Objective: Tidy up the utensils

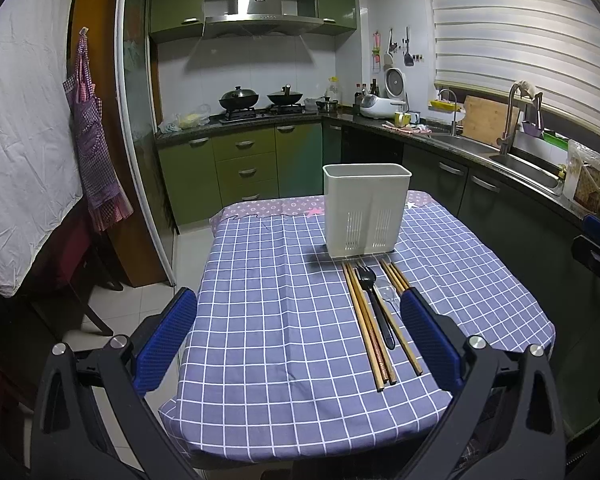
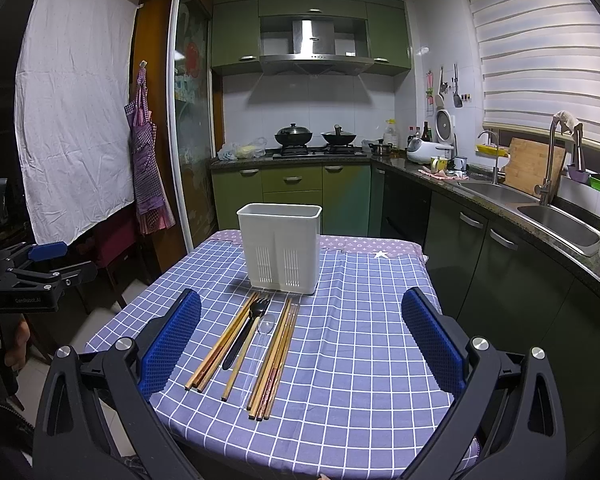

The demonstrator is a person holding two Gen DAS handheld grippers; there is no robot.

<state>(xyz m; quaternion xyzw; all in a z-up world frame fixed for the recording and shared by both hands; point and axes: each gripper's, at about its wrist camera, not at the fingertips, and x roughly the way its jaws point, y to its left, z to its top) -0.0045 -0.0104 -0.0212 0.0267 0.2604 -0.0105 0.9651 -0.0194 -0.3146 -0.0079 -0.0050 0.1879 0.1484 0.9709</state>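
Your left gripper [image 1: 296, 332] hangs released, jaws wide, above the checked tablecloth [image 1: 268, 304]. The white caddy [image 2: 279, 249] stands upright at centre; chopsticks [image 2: 278, 356], black fork [image 2: 246, 330] and clear spoon [image 2: 262, 340] lie just before it. Your right gripper [image 2: 300, 336] is likewise released, holding nothing.

Chopsticks [image 2: 236, 344], fork [image 2: 246, 330] and spoon [image 2: 260, 344] side by side before holder [image 2: 279, 248] on table [image 2: 360, 320].

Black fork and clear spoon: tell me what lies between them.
One wooden chopstick lies between the black fork and the clear spoon, shown best in the right wrist view.
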